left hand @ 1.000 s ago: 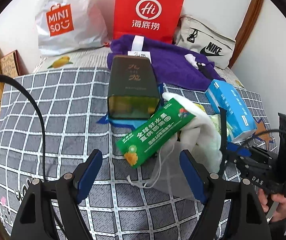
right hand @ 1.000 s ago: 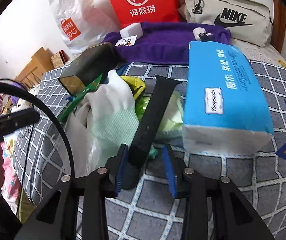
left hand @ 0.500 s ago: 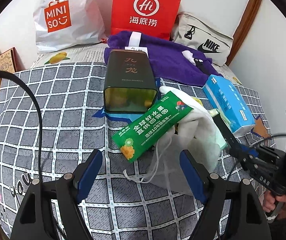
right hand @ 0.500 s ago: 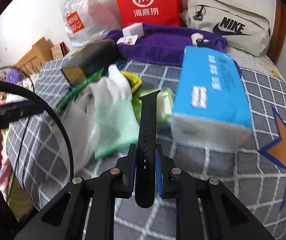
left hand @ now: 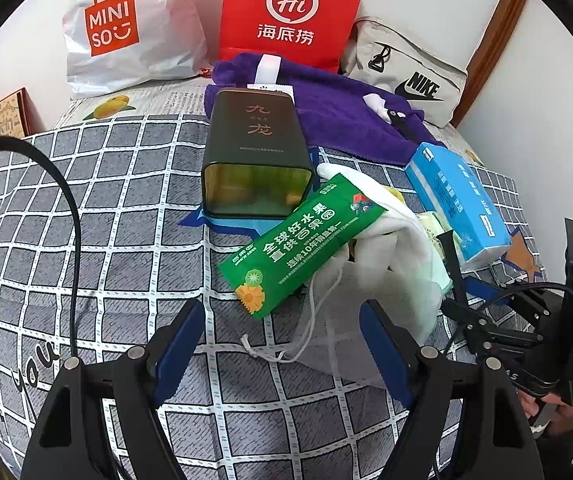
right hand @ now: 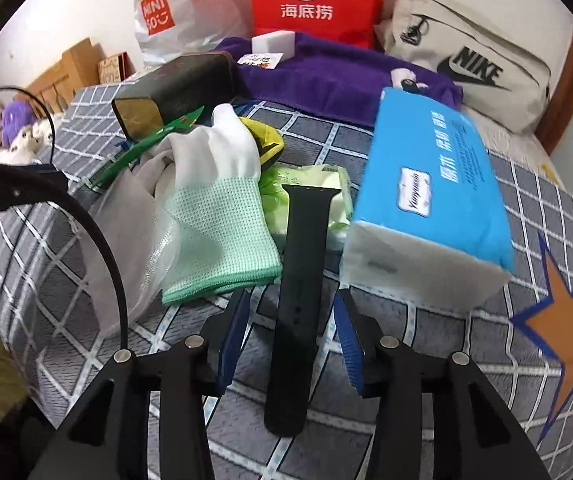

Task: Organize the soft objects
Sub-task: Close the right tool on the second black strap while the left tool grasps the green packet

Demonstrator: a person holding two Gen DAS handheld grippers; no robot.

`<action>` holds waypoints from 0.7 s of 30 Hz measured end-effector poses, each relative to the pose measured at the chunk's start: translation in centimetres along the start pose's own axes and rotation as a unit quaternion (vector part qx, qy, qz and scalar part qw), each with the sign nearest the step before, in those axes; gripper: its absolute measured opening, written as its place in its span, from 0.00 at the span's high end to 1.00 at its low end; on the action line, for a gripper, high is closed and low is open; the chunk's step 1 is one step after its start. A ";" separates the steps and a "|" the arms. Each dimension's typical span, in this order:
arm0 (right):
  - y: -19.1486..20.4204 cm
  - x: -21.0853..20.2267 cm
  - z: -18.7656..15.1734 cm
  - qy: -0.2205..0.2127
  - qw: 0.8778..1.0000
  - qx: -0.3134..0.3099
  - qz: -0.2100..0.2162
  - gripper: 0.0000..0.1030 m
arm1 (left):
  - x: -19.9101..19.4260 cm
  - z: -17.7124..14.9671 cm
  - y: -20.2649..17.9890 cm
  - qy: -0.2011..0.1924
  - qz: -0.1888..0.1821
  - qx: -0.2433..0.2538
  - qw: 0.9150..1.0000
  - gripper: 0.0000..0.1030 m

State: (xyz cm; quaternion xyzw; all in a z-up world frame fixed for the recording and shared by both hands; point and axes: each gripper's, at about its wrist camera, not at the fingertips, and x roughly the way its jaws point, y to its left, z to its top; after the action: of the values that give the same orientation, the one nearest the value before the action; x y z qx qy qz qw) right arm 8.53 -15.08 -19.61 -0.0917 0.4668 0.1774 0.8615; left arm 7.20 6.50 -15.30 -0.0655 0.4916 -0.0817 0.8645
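A black watch strap lies lengthwise on the checked bedspread, between the fingers of my right gripper. Its jaws are opening and the blue pads stand clear of the strap on both sides. Left of the strap lies a white glove with a green cuff; right of it sits a blue tissue pack. My left gripper hangs open and empty above the bedspread, just short of a green snack packet and a white mesh drawstring bag.
A dark tin lies on its side behind the packet. A purple towel, a red paper bag, a white Miniso bag and a beige Nike pouch line the wall. A pale green wipes pack lies under the strap's far end.
The right jaws closed on the strap half a second ago and have since parted, so the strap lies loose between them. The left gripper has kept still.
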 end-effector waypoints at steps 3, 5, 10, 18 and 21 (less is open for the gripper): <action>0.0 0.2 -0.1 -0.004 1.000 -0.010 -0.005 0.79 | 0.1 0.0 -0.1 0.000 -0.002 0.002 1.000 0.24; -0.3 0.0 -0.2 -0.004 1.000 -0.003 0.002 0.80 | 0.1 -0.1 -0.1 0.000 -0.003 0.003 1.000 0.24; -1.0 -1.4 -0.6 -0.013 1.000 0.007 0.020 0.80 | 0.1 -0.1 0.0 -0.004 -0.010 0.007 1.000 0.24; -1.6 -3.3 -0.7 -0.031 0.998 0.023 0.040 0.80 | 1.3 0.2 -0.2 0.000 -0.025 0.017 1.000 0.24; -1.8 -3.5 -0.8 -0.033 0.998 0.022 0.040 0.80 | 2.1 0.9 0.1 -0.002 -0.014 0.023 1.000 0.24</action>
State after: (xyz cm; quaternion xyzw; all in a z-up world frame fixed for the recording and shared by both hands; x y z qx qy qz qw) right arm 6.88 -17.72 -17.13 -0.0487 0.4454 0.2040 0.8704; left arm 9.01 6.22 -16.63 -0.0522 0.4870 -0.1048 0.8655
